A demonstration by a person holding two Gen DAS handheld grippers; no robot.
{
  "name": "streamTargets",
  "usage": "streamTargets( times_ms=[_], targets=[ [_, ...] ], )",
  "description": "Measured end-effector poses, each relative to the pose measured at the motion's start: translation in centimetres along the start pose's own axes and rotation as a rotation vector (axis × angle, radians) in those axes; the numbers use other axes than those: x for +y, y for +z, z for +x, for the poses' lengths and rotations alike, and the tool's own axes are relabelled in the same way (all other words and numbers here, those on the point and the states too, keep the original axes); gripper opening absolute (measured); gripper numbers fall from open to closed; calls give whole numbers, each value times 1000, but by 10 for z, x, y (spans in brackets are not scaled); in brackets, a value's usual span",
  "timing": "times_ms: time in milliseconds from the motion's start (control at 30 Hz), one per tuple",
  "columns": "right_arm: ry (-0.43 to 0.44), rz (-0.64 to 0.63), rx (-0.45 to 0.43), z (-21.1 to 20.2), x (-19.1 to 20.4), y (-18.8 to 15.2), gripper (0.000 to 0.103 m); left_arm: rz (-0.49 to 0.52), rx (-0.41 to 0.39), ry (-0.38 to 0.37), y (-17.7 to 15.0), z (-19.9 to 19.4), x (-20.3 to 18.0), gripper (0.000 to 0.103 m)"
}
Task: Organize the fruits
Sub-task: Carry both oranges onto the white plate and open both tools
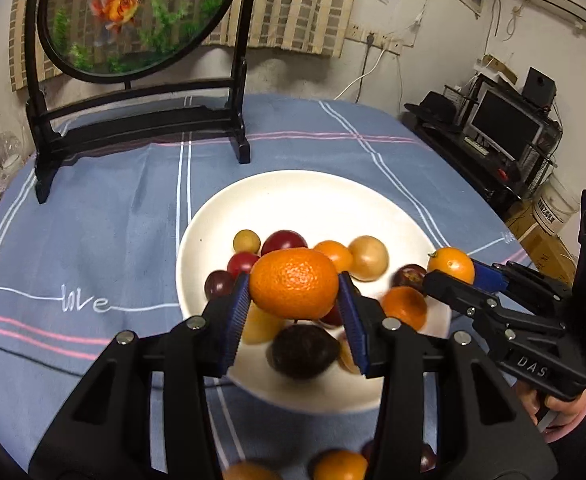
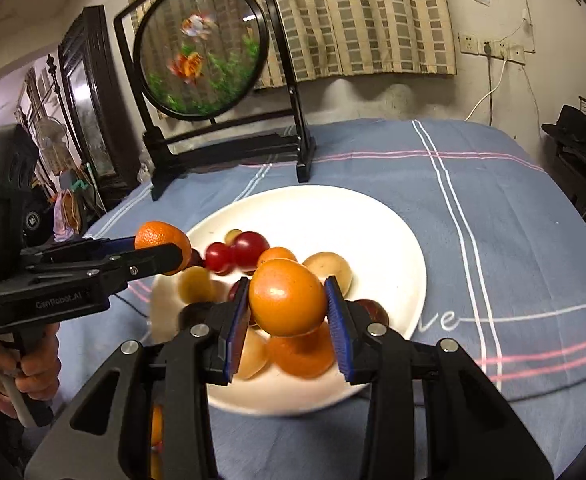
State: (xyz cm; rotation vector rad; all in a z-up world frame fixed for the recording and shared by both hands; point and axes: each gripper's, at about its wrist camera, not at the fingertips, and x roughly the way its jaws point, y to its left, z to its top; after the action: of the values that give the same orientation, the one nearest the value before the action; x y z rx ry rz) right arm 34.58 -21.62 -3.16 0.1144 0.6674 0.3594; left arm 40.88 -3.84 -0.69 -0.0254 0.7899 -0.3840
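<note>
Two oranges ride over a fruit plate: the left gripper (image 1: 294, 306) is clamped on a mandarin (image 1: 294, 282), its blue pads (image 1: 240, 312) pressing the fruit's flanks, while the right gripper (image 2: 289, 320) grasps a smoother orange (image 2: 287, 303) the same way — each fruit pinched across its middle, likely so it cannot roll out between the flat pads. Both are carried clear of the pile, above the near half of the white plate (image 1: 293, 196), the two grippers side by side, and the grip looks meant to keep the fruit off its neighbours until a spot is chosen. In the left wrist view the right gripper's orange shows at the right, over the plate's right rim; a person's hand (image 2: 21, 364) wraps the left gripper's handle.

Below them the plate holds a loose cluster of small fruit: red cherry tomatoes (image 1: 283, 242), yellowish round ones (image 1: 368, 258), dark plum-like pieces (image 1: 303, 350) and more oranges (image 1: 405, 307) (some blurred, so the count is unclear). A few pieces lie off the plate at the near edge (image 1: 339, 465), so the sorting looks unfinished.

The plate sits on a worktop under a blue cloth with white and pink stripes (image 2: 473, 220). At the far left stands a round goldfish screen in a black frame (image 1: 133, 12) — well apart from the plate.
</note>
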Motion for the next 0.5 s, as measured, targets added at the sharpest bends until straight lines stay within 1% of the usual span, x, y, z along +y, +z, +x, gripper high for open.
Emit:
streamTargets(
  times_ms=[133,167,200,233,267,333,400,467,500],
  targets=[
    [3,-14,27,15,-3,1,39,14,25,32,2,17,2,45],
    [2,-23,37,17,-3,2,44,13,36,42,2,20,2,47],
    [-4,-29,36,17,-2,3,60,9,44,45,3,21,2,64],
    [-17,-32,25,16,-1,4,66,1,42,50,4,19,2,78],
    [-26,-32,-3,9,1,5,67,-13,3,70,4,9,2,91],
    [-18,-31,-16,-2,3,7,67,-10,-48,83,4,-9,0,93],
    [-1,-17,-27,-21,6,7,67,15,-70,88,0,-31,-4,96],
    [28,-15,-35,-44,12,-2,67,38,-100,101,-11,-55,-6,99],
    [28,-19,-32,-51,16,-7,67,44,-110,107,-17,-65,-6,100]
  ],
)
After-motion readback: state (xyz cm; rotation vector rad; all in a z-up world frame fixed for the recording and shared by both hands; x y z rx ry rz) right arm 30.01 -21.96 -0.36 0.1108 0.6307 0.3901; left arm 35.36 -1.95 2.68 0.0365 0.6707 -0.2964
